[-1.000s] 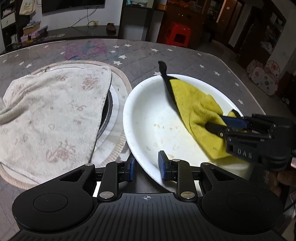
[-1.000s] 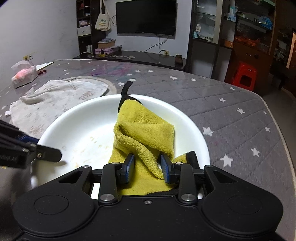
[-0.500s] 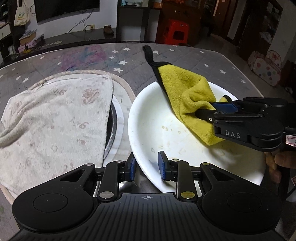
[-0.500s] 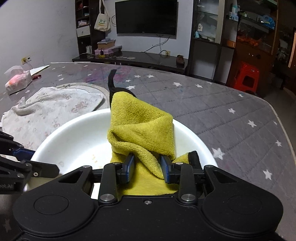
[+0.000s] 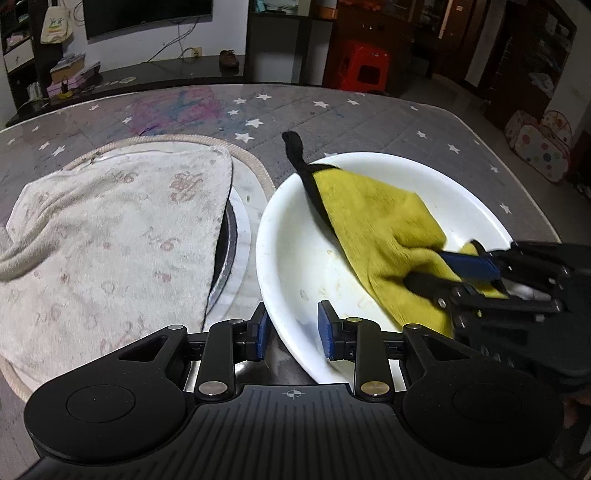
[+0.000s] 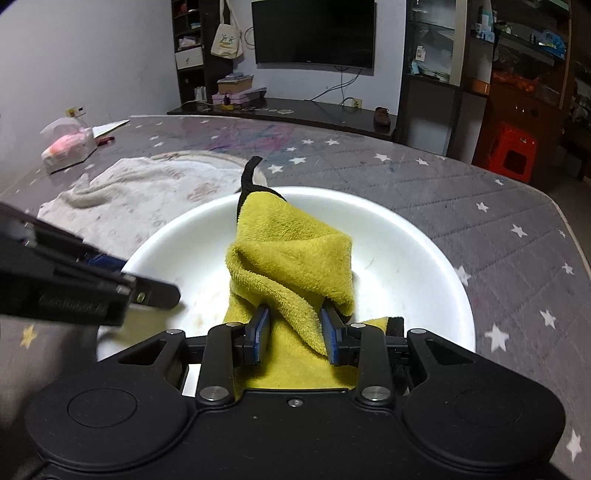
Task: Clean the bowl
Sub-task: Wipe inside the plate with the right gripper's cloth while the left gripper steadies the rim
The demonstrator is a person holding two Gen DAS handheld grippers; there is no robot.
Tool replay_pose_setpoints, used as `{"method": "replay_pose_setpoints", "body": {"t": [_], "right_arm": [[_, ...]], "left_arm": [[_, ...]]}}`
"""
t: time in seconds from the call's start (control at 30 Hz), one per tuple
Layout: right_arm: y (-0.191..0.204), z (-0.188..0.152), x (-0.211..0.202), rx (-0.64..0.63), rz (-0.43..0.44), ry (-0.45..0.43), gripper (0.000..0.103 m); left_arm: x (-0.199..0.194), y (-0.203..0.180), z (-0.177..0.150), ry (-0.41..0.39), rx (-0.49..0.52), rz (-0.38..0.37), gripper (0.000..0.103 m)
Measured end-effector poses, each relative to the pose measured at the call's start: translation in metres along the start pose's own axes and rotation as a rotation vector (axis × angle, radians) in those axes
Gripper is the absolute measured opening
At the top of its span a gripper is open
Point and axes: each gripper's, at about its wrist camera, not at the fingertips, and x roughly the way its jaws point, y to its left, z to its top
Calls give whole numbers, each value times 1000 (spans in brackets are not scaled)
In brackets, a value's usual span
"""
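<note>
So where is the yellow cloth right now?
The yellow cloth lies inside the white bowl, on its right half in the left wrist view, pinched by the right gripper; its black loop pokes over the far rim.

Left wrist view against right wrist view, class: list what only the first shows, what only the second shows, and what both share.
Only the left wrist view: the left tongs straddling the bowl's near rim, and a spotted play tent at far right.

Only the right wrist view: a pink tissue pack on the table, and the right tongs seen from behind, shut on the cloth.

Both: the white bowl with food smears, the yellow cloth, the beige towel, television and red stool.
</note>
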Motion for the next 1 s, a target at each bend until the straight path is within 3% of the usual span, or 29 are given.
{"method": "replay_pose_setpoints", "body": {"t": [0.33,1.0], "right_arm": [[-1,-8,-13,-25,-34,11,34],[-27,18,23,16,-91,-7,34]], "left_arm": [[-11,-8,-15,3,-53,-15,31],[-1,-10,-6,-6,65,-8,31]]}}
